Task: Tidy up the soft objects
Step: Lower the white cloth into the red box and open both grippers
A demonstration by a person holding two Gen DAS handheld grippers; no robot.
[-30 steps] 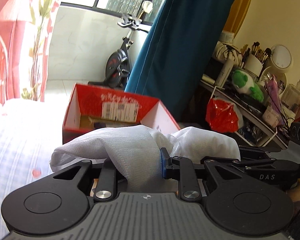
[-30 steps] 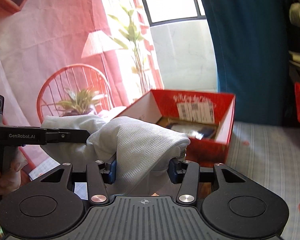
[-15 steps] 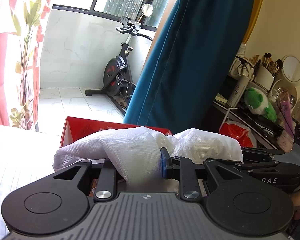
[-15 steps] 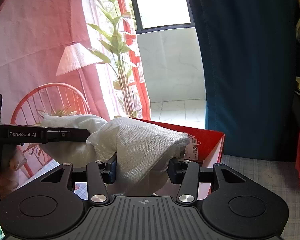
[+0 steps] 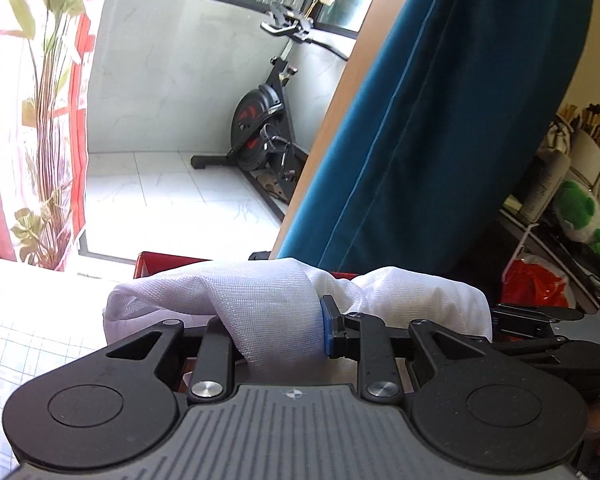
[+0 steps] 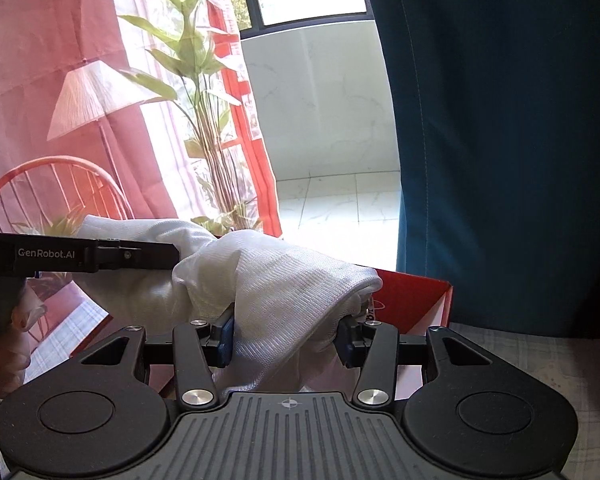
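A white mesh cloth (image 5: 268,304) is held between both grippers, bunched up. My left gripper (image 5: 276,332) is shut on one end of it; the cloth covers the left finger. My right gripper (image 6: 288,336) is shut on the other end (image 6: 284,292), and the cloth drapes over its pads. The left gripper's body (image 6: 80,258) shows at the left of the right wrist view, the right gripper's body (image 5: 540,336) at the right of the left wrist view. A red cardboard box (image 6: 412,300) sits just beyond and below the cloth; only its far rim (image 5: 172,262) shows.
A checked bedsheet (image 5: 28,344) lies under the grippers. A teal curtain (image 5: 440,120) hangs ahead on the right. A cluttered shelf with a green plush (image 5: 580,212) and a red bag (image 5: 536,284) stands at the right. An exercise bike (image 5: 264,120) stands on the balcony.
Both grippers have risen and tilted upward with the cloth. The red box has dropped low in both views, so only its far rim shows now.
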